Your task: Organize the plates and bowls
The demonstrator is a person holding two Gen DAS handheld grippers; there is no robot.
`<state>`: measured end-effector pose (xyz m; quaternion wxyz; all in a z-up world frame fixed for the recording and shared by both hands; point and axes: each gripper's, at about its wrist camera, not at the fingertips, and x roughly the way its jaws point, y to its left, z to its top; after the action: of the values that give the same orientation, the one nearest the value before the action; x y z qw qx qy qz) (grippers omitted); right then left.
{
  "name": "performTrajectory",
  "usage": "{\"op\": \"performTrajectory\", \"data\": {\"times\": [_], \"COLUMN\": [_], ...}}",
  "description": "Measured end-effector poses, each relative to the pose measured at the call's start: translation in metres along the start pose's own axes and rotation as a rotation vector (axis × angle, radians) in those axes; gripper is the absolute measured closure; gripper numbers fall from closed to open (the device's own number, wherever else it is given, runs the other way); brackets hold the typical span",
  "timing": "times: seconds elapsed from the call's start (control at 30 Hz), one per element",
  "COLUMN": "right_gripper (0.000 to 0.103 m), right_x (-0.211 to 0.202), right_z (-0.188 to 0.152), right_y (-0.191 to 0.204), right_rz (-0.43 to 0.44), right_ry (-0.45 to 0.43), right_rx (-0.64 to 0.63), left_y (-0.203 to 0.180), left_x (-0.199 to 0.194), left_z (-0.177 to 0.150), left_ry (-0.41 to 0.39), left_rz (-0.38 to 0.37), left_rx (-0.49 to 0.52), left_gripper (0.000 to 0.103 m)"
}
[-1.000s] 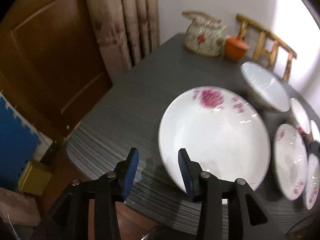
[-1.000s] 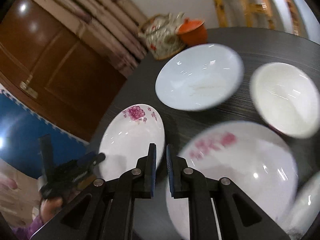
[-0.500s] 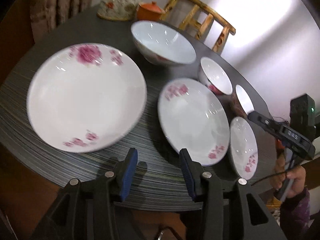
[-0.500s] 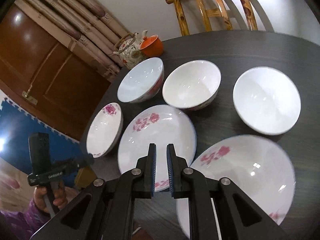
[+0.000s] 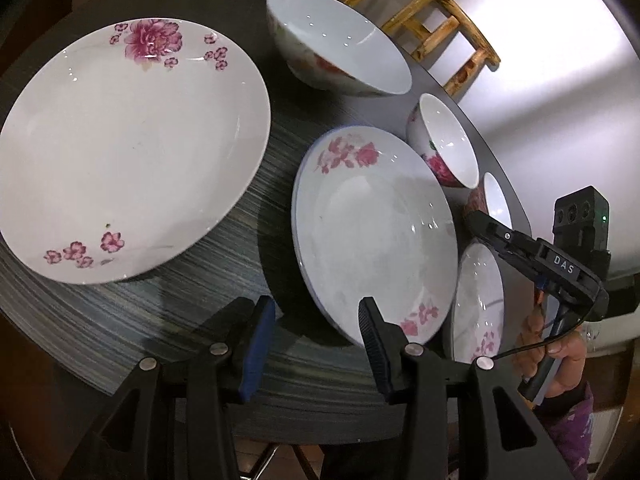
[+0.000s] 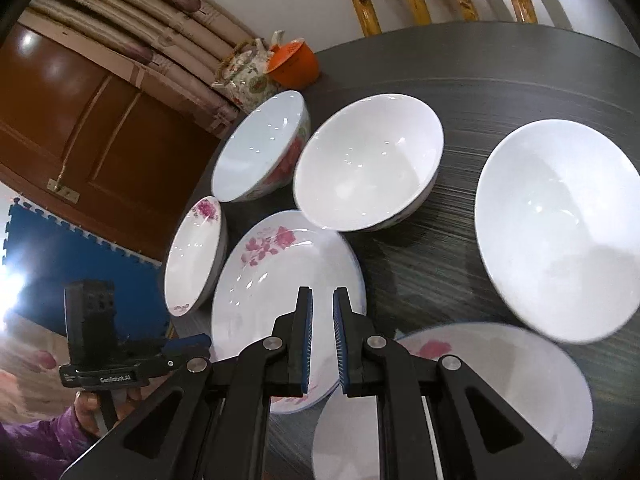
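Note:
Three white flowered plates and three white bowls stand on a dark round table [image 5: 168, 312]. In the left wrist view a big plate [image 5: 120, 148] lies left, a middle plate [image 5: 372, 232] right of it, a third plate [image 5: 478, 304] at the right edge, and bowls [image 5: 340, 40] behind. My left gripper [image 5: 316, 328] is open and empty above the table's near edge, between the big and middle plates. In the right wrist view my right gripper [image 6: 320, 332] is nearly shut and empty above the middle plate [image 6: 276, 280]. The near plate [image 6: 480, 392] lies lower right.
A teapot [image 6: 250, 72] and an orange cup [image 6: 294, 62] stand at the table's far edge. A wooden chair [image 5: 436, 28] stands behind the table. A wooden door [image 6: 80, 120] and a curtain are off to the left. Each gripper shows in the other's view.
The left wrist view has swung right from the door and big plate to the whole row of dishes. The right gripper has pulled back over the middle plate. Both jaws kept their width.

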<state>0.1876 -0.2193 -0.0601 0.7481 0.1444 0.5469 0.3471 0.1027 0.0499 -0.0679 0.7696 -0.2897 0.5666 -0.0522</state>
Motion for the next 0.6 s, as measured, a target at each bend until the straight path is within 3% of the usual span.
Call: {"op": "performTrajectory", "data": {"times": [0.6], "right_gripper": [0.090], "right_x": [0.035], "right_z": [0.012], "right_y": [-0.007], "right_rz": [0.034], "right_ry": [0.101], "right_rx": [-0.020], "left_y": [-0.004], "left_x": [0.019], "left_z": [0.013], "left_ry": [-0.040], "left_rz": [-0.006], "left_rx": [-0.007], "left_gripper": [0.059]}}
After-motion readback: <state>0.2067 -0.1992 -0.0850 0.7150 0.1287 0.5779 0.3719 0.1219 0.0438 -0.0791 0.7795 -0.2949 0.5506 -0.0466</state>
